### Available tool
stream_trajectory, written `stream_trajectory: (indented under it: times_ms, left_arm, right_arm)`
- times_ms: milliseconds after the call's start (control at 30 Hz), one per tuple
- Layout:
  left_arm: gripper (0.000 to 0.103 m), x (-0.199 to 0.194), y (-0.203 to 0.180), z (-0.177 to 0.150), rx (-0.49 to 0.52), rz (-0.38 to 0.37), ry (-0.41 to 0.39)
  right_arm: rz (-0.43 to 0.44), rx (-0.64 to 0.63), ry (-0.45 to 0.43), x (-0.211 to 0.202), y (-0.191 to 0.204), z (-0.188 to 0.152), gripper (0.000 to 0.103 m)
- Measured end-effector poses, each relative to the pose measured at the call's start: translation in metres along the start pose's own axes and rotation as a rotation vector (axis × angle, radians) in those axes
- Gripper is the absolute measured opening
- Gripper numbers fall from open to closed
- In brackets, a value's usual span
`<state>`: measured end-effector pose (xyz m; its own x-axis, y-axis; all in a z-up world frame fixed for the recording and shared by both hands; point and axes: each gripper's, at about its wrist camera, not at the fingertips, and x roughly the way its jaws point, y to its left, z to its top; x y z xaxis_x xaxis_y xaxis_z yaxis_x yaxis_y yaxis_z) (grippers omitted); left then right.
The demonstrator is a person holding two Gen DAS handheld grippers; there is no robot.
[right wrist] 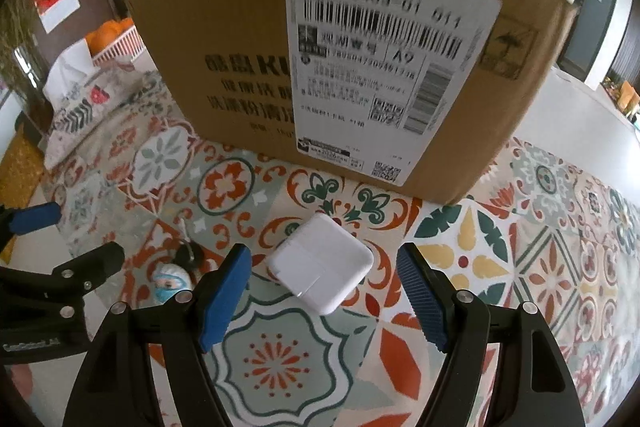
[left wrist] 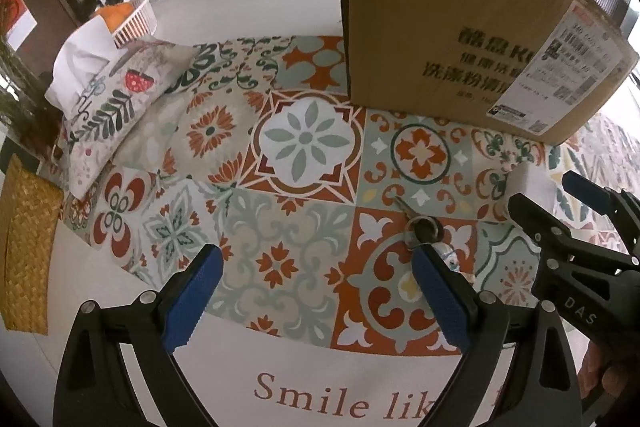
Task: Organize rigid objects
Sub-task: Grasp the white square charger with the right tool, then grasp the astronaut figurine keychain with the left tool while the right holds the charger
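White charger (right wrist: 320,263) being lined up for pickup
The right gripper (right wrist: 324,291) is being held with fingers spread around it; the left gripper (left wrist: 316,291), equally spread, is being kept beside the key (left wrist: 420,227)

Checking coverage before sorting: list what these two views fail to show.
- Cardboard box contents: both views face its outer walls.
- Keys, left view: the finger covers the charm.
- White charger, right view: underside faces the mat.
- Label small print: blurred.
- Mat text: cut off.
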<state>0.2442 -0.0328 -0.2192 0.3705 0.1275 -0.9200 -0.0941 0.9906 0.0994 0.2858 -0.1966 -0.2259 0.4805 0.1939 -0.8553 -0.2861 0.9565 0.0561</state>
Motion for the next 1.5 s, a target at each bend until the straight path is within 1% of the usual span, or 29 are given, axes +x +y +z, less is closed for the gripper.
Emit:
stream_trajectory:
  times_ms: [267, 367, 467, 500, 533, 633, 733, 800, 933, 1067, 1167, 1233, 1367, 1500]
  left_arm:
    - [0.097, 0.013, 0.001, -0.003, -0.014, 0.009, 0.029]
    - [0.097, 0.015, 0.001, -0.003, -0.01, 0.012, 0.027]
    - [0.097, 0.015, 0.001, -0.004, -0.009, 0.012, 0.027]
    - [0.097, 0.015, 0.001, -0.005, -0.01, 0.01, 0.027]
    - [0.097, 0.015, 0.001, -0.005, -0.011, 0.011, 0.027]
    - [0.096, 0.014, 0.0, -0.005, -0.007, 0.01, 0.026]
    - [0.096, 0.011, 0.0, -0.006, -0.01, 0.006, 0.022]
    - [0.096, 0.008, -0.001, -0.008, -0.003, -0.01, 0.017]
    - [0.095, -0.001, -0.006, -0.012, 0.019, -0.037, -0.003]
    - [0.095, -0.006, -0.011, -0.015, 0.027, -0.08, -0.01]
    - [0.091, -0.008, -0.016, -0.016, 0.025, -0.113, -0.004]
    - [0.091, -0.008, -0.02, -0.015, 0.018, -0.133, 0.005]
    - [0.085, -0.005, -0.03, -0.012, 0.0, -0.149, 0.013]
    - [0.071, 0.003, -0.037, -0.008, -0.031, -0.143, 0.029]
  right_arm:
    - [-0.002, -0.022, 0.014, 0.02, 0.002, -0.002, 0.075]
    - [0.0, -0.019, 0.019, 0.026, 0.002, -0.004, 0.074]
    - [-0.004, -0.026, 0.005, 0.026, 0.003, -0.006, 0.072]
    - [-0.004, -0.028, 0.001, 0.025, 0.003, -0.006, 0.067]
    - [-0.004, -0.029, -0.006, 0.025, 0.004, -0.006, 0.06]
    - [-0.013, -0.03, -0.014, 0.024, 0.003, -0.007, 0.06]
    - [-0.013, -0.021, -0.013, 0.021, 0.001, -0.008, 0.06]
    - [-0.011, -0.013, -0.023, 0.014, -0.003, -0.011, 0.06]
    - [-0.034, -0.004, -0.046, -0.003, -0.005, -0.014, 0.06]
    - [-0.042, 0.002, -0.059, -0.02, -0.006, -0.02, 0.06]
    - [-0.042, 0.018, -0.068, -0.03, -0.01, -0.025, 0.06]
    - [-0.043, 0.031, -0.068, -0.034, -0.013, -0.027, 0.06]
    - [-0.041, 0.056, -0.072, -0.038, -0.02, -0.03, 0.06]
    - [-0.062, 0.066, -0.084, -0.041, -0.028, -0.028, 0.06]
